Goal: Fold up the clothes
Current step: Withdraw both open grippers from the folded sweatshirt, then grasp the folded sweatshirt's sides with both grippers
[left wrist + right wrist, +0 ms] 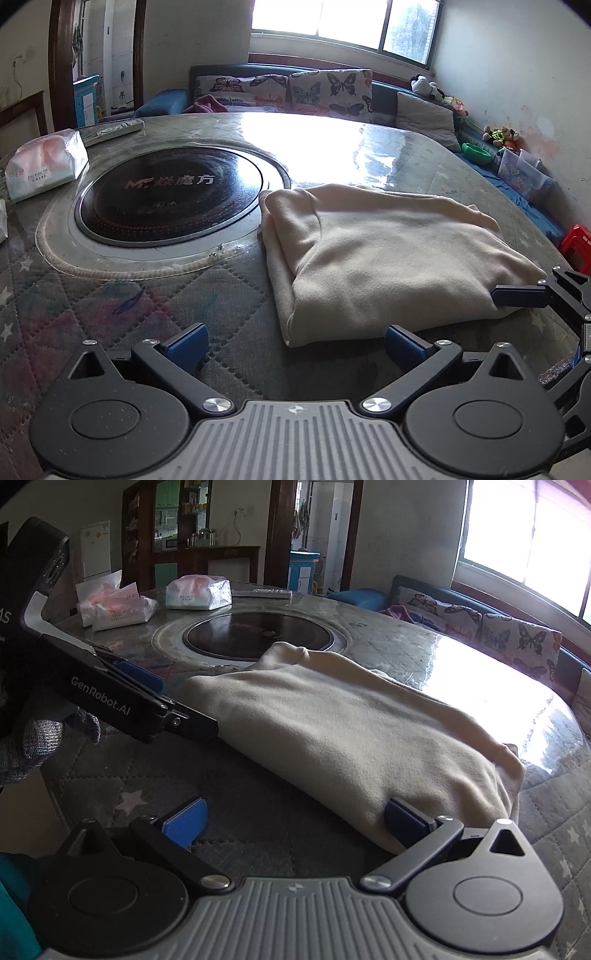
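A cream garment (373, 258) lies folded into a thick rectangle on the quilted table cover (110, 314); it also shows in the right wrist view (351, 731). My left gripper (295, 345) is open at the garment's near edge, its right fingertip (400, 343) just short of the fold. My right gripper (295, 825) is open, its right pad (402, 821) touching the garment's near corner. The right gripper's finger (521, 295) shows at the garment's right corner in the left wrist view. The left gripper's body (110, 701) rests against the garment's left edge.
A round black induction hob (170, 192) is set in the table beyond the garment. Tissue packs (44, 162) and a remote (110, 131) lie at the far left. A sofa with butterfly cushions (295, 90) stands behind. A red stool (576, 243) is at the right.
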